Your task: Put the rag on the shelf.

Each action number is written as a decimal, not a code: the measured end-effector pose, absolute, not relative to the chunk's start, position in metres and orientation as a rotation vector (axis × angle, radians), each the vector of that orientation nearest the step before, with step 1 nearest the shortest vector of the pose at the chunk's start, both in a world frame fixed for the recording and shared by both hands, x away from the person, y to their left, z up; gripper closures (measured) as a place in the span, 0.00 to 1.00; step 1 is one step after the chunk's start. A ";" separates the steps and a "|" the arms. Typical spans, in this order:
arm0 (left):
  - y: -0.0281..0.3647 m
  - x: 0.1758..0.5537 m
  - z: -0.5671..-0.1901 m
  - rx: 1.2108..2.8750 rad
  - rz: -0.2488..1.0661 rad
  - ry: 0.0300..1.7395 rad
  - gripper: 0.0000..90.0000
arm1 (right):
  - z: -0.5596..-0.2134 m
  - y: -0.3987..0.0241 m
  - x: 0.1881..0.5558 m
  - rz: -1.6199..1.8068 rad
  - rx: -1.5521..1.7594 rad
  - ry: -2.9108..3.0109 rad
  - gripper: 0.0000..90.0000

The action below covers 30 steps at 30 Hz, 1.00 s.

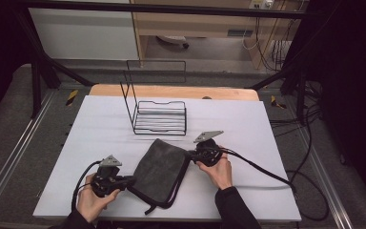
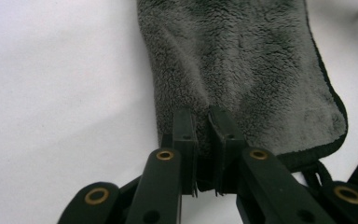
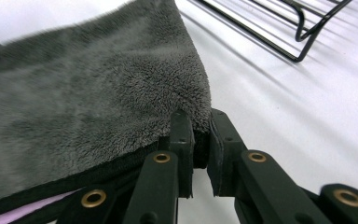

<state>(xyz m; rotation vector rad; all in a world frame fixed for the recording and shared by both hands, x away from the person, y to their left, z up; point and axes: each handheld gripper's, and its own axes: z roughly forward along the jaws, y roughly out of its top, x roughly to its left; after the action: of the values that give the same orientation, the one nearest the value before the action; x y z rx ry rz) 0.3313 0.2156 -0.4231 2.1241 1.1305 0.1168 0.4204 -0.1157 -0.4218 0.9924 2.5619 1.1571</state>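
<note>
Both claws are pinched onto a grey fleece pouch (image 1: 159, 174) that lies on the white tabletop (image 1: 267, 191), just in front of a black wire rack (image 1: 159, 117). The left claw (image 1: 129, 181) has its jaws nearly closed on the pouch's near-left edge; in the left gripper view the fleece (image 2: 242, 70) puckers into a crease between them. The right claw (image 1: 190, 154) grips the far-right corner, and in the right gripper view only a thin lip of fleece (image 3: 98, 116) sits between its jaws.

The main risk, as I judge it, is that right-hand hold: the bite is shallow and close to the corner, so a pull or lift could let the soft pile slip free and the pouch would swing from the left claw alone. Pulling the two claws apart too hard could also drag the pouch off the tabletop's near edge, where its black cord (image 1: 164, 202) already trails. The rack stands near enough that a raised pouch could snag its wires.

The pouch lies flat, its long axis running diagonally from near-left to far-right, with the corded end toward the person.
</note>
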 end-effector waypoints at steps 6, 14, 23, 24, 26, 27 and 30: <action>0.223 0.340 -0.420 2.122 0.137 1.123 0.76 | -0.430 -0.116 0.421 1.204 1.033 2.499 0.76; 0.224 0.356 -0.423 2.185 0.167 1.080 0.67 | -0.443 -0.113 0.419 1.190 1.212 2.409 0.58; 0.222 0.348 -0.435 2.211 0.117 1.082 0.83 | -0.452 -0.110 0.412 1.212 1.358 2.406 0.73; 0.222 0.348 -0.434 2.216 0.105 1.088 0.83 | -0.452 -0.110 0.412 1.212 1.358 2.406 0.73; 0.220 0.347 -0.433 2.222 0.089 1.102 0.90 | -0.452 -0.110 0.413 1.235 1.365 2.419 0.84; 0.220 0.347 -0.433 2.222 0.089 1.102 0.93 | -0.452 -0.110 0.414 1.244 1.359 2.420 0.87; 0.219 0.345 -0.432 2.219 0.072 1.108 0.95 | -0.452 -0.110 0.416 1.258 1.347 2.421 0.89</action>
<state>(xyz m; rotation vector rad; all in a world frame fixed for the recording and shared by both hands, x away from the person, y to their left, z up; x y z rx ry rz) 0.3446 0.2192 -0.4316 2.2187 1.1080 0.0716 0.4158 -0.1096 -0.4518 1.3475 2.4212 1.2575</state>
